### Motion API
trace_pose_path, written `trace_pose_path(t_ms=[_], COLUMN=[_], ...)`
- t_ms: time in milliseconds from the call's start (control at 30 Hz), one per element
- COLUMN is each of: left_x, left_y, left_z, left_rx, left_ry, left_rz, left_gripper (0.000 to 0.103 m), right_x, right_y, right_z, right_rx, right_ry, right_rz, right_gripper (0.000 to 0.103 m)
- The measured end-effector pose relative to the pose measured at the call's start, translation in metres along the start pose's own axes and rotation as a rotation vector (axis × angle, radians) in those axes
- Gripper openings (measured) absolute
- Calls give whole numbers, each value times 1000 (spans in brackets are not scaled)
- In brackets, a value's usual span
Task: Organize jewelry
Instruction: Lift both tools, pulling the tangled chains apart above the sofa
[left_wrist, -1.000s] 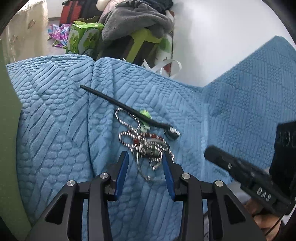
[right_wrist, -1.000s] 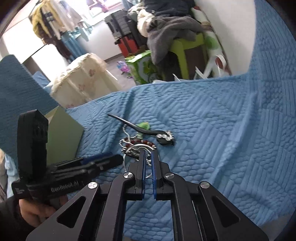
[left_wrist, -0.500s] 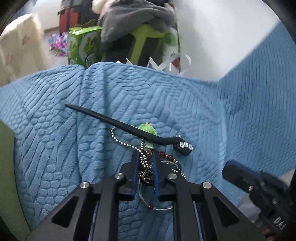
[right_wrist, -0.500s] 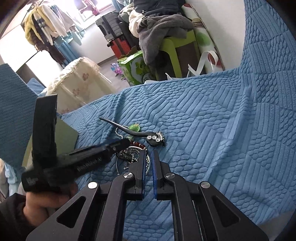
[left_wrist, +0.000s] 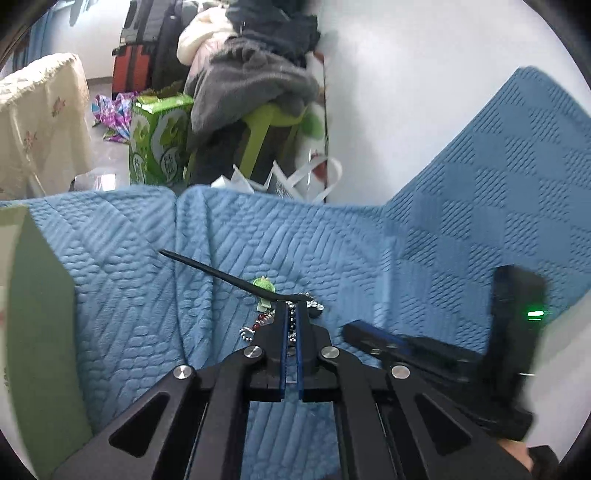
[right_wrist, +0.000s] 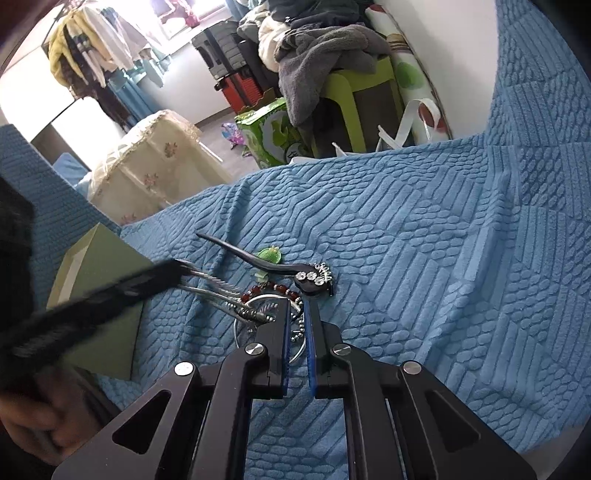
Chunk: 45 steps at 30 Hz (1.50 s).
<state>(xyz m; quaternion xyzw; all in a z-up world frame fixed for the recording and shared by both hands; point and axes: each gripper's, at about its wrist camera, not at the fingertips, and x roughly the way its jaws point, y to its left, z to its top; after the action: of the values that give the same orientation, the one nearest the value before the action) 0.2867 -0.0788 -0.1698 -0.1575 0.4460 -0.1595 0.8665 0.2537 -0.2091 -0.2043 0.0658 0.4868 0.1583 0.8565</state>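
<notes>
on the blue quilt (right_wrist: 424, 240), left gripper (left_wrist: 291, 314) jaws pinch a blurred bead chain (right_wrist: 221, 286); right gripper (right_wrist: 297, 314) jaws near-closed, contents unclear.

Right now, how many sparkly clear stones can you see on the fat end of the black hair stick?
3, side by side in a row on the black hair stick, on its wide end lying on the blue blanket. More may be hidden underneath.

Two matte black grippers: left gripper (left_wrist: 291, 314) and right gripper (right_wrist: 297, 314), each with angular cut-out frames, round silver screws (left_wrist: 253, 352) at the pivots and slim blue pads (right_wrist: 311, 343) lining the fingers. Small green light (left_wrist: 535, 314) glowing on the right unit's black housing. Dark sleeve (left_wrist: 541, 458) at the wrist.
</notes>
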Motion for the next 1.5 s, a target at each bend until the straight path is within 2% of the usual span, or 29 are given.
trace_pose_path(t_ms=[133,300,500,633,767,933,1133,1233,1333,1500], left_x=[-37,-78,-128,-147,-150,-142,-139,-137,-136,-139], left_y=[-4,-11,-13,-17,-15,-6,3,7,7,6], left_z=[1,3,11,13,6,-3,-10,-12,-12,-7], left_rx=[2,3,4,26,33,12,-8,-23,-25,-18], left_ry=[-53,-112,-197,-219,-211,-187,-170,-162,-156,-167], left_rz=[-8,-7,11,31,54,78,86,79,75,59], left_gripper=[1,1,1,1,1,1,1,1,1,1], right_x=[7,12,13,17,24,42,57,64,63,49], right_y=[8,14,22,25,28,37,43,50,55,51], right_z=[-1,-3,-5,-6,-5,-8,-7,-8,-10,-8], right_rx=[-35,-53,-91,-103,-105,-172,-204,-250,-296,-244], right_ry=[17,31,32,40,51,65,78,79,72,71], right_rz=[8,14,26,28,34,-25,-48,-97,-150,-129], right_gripper=[7,14,15,15,15,15,15,14,7,5])
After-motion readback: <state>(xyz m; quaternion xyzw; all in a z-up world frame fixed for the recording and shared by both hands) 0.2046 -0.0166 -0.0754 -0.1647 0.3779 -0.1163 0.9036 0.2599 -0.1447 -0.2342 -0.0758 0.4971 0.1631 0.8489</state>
